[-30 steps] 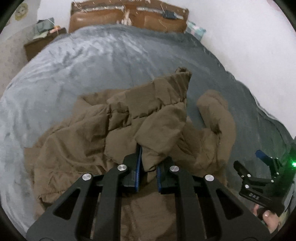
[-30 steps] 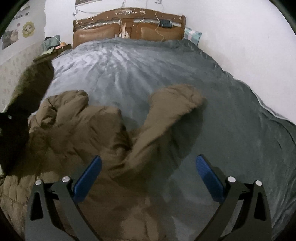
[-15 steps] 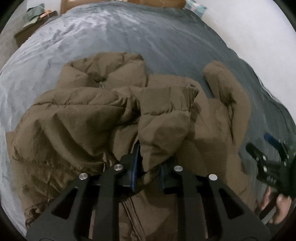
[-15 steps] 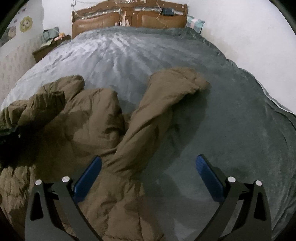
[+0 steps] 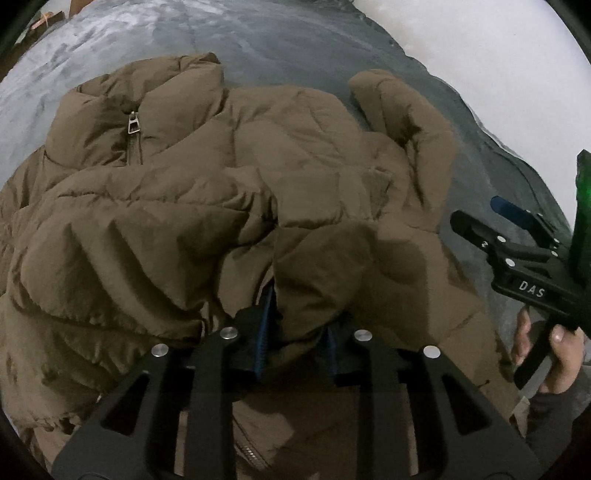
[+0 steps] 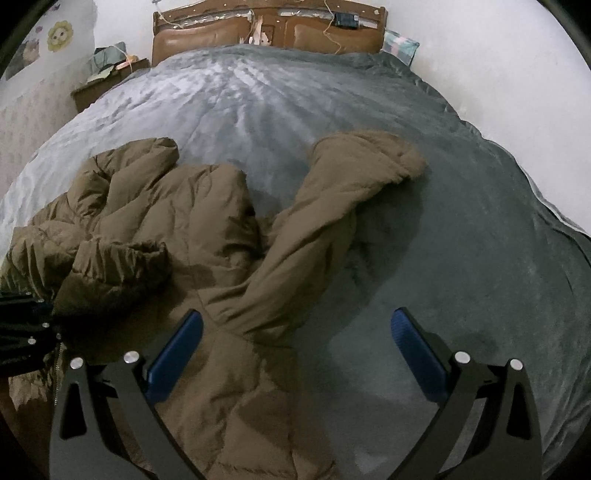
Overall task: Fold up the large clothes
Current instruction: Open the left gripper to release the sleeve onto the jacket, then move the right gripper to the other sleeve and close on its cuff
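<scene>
A brown puffer jacket (image 5: 177, 221) lies crumpled on the bed, collar and zipper pull (image 5: 133, 123) at upper left. My left gripper (image 5: 299, 332) has one sleeve's end between its blue pads, laid across the jacket's body; its jaws are opening and the fabric still fills the gap. From the right wrist view that cuff (image 6: 122, 254) rests on the jacket (image 6: 207, 229) beside the left gripper (image 6: 22, 325). The other sleeve (image 6: 332, 221) stretches out to the right. My right gripper (image 6: 295, 317) hangs wide open over the jacket's lower edge, holding nothing, also seen as the right gripper (image 5: 476, 210).
A grey blanket (image 6: 443, 240) covers the bed, bare beyond and right of the jacket. A wooden headboard (image 6: 269, 33) stands at the far end, a cluttered nightstand (image 6: 103, 81) at far left. A white wall runs along the right. A hand (image 5: 554, 347) holds the right gripper.
The left gripper came down and brought the sleeve over onto the jacket's body; its pads stand slightly wider apart. The right gripper stayed put and open.
</scene>
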Tool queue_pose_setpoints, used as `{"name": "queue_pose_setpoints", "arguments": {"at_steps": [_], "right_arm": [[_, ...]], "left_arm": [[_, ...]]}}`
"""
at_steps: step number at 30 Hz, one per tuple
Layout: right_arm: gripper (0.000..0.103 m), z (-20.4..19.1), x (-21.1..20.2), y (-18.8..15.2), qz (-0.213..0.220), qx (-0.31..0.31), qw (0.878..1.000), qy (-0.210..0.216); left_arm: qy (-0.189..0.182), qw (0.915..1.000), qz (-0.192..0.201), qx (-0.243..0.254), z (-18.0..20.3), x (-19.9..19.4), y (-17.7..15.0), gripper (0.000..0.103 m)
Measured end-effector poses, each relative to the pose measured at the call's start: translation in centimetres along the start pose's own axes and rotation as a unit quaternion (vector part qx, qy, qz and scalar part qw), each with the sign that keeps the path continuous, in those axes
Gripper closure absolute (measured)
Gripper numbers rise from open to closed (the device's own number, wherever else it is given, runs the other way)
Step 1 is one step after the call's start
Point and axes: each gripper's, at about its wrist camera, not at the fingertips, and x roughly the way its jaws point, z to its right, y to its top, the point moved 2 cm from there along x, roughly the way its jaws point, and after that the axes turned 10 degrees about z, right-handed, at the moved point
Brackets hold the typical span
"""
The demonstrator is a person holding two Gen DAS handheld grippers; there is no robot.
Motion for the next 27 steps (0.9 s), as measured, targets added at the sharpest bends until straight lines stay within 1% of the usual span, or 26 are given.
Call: {"name": "queue_pose_setpoints", "arguments": {"at_steps": [2, 4, 5, 6, 7, 8, 9, 11, 12, 13, 14, 15, 16, 17, 18, 20, 22, 23, 25, 27], "right_arm": [[0.002, 0.2, -0.1, 0.0, 0.0, 0.004, 1.0, 0.0], [0.002, 0.2, 0.0, -0.2, -0.001, 0.007, 1.0, 0.001], [0.002, 0.3, 0.0, -0.3, -0.002, 0.008, 1.0, 0.001], [0.002, 0.4, 0.0, -0.4, -0.003, 0.009, 1.0, 0.001], [0.002, 0.5, 0.1, -0.5, -0.005, 0.01, 1.0, 0.002], [0.002, 0.6, 0.3, -0.6, -0.008, 0.012, 1.0, 0.001], [0.002, 0.7, 0.4, -0.6, -0.01, 0.016, 1.0, 0.002], [0.002, 1.0, 0.4, -0.8, -0.011, 0.022, 1.0, 0.007], [0.002, 1.0, 0.5, -0.8, -0.012, 0.026, 1.0, 0.009], [0.002, 1.1, 0.4, -0.7, -0.012, 0.027, 1.0, 0.01], [0.002, 1.1, 0.4, -0.7, -0.011, 0.027, 1.0, 0.01], [0.002, 1.1, 0.4, -0.7, -0.01, 0.025, 1.0, 0.009], [0.002, 1.1, 0.4, -0.7, -0.009, 0.025, 1.0, 0.007], [0.001, 1.2, 0.5, -0.6, -0.009, 0.025, 1.0, 0.006], [0.001, 1.2, 0.5, -0.6, -0.009, 0.027, 1.0, 0.006], [0.001, 1.4, 0.5, -0.5, -0.008, 0.031, 0.999, 0.008], [0.001, 1.3, 0.4, -0.4, -0.009, 0.035, 0.999, 0.009], [0.001, 1.3, 0.4, -0.4, -0.008, 0.035, 0.999, 0.01], [0.001, 0.9, 0.2, -0.2, -0.006, 0.032, 0.999, 0.013], [0.001, 0.5, 0.1, -0.1, -0.007, 0.028, 0.999, 0.015]], "left_arm": [[0.006, 0.9998, 0.012, 0.017, 0.5, -0.1, 0.1, 0.079], [0.041, 0.9974, 0.031, 0.051, 1.1, -0.7, 0.1, 0.08], [0.065, 0.9946, 0.034, 0.074, 1.3, -0.9, 0.0, 0.08], [0.08, 0.9922, 0.035, 0.089, 1.7, -1.0, 0.0, 0.081], [0.103, 0.9875, 0.04, 0.113, 2.3, -1.1, 0.0, 0.082], [0.115, 0.9842, 0.042, 0.128, 2.7, -1.1, 0.1, 0.083], [0.119, 0.9821, 0.044, 0.139, 3.0, -1.2, 0.1, 0.087], [0.13, 0.9792, 0.036, 0.151, 3.5, -0.8, 0.3, 0.087], [0.13, 0.9794, 0.032, 0.151, 3.3, -0.9, 0.3, 0.086], [0.126, 0.9807, 0.026, 0.147, 3.3, -0.8, 0.4, 0.077], [0.109, 0.9836, 0.013, 0.143, 3.4, -0.6, 0.5, 0.071], [0.095, 0.9852, 0.008, 0.143, 3.9, -0.3, 0.6, 0.042], [0.088, 0.9854, 0.015, 0.145, 4.6, -0.4, 0.8, 0.003], [0.09, 0.984, 0.032, 0.15, 4.9, -0.9, 0.9, 0.005], [0.081, 0.9831, 0.042, 0.159, 5.4, -1.5, 1.0, 0.003], [0.067, 0.9843, 0.038, 0.159, 5.9, -1.9, 1.2, 0.003], [0.08, 0.9827, 0.038, 0.163, 5.8, -2.2, 1.3, 0.003], [0.093, 0.9806, 0.04, 0.168, 5.6, -2.5, 1.2, 0.003], [0.103, 0.9797, 0.044, 0.167, 4.9, -3.3, 1.0, 0.003], [0.111, 0.9808, 0.049, 0.153, 2.7, -4.9, 0.6, 0.003]]}}
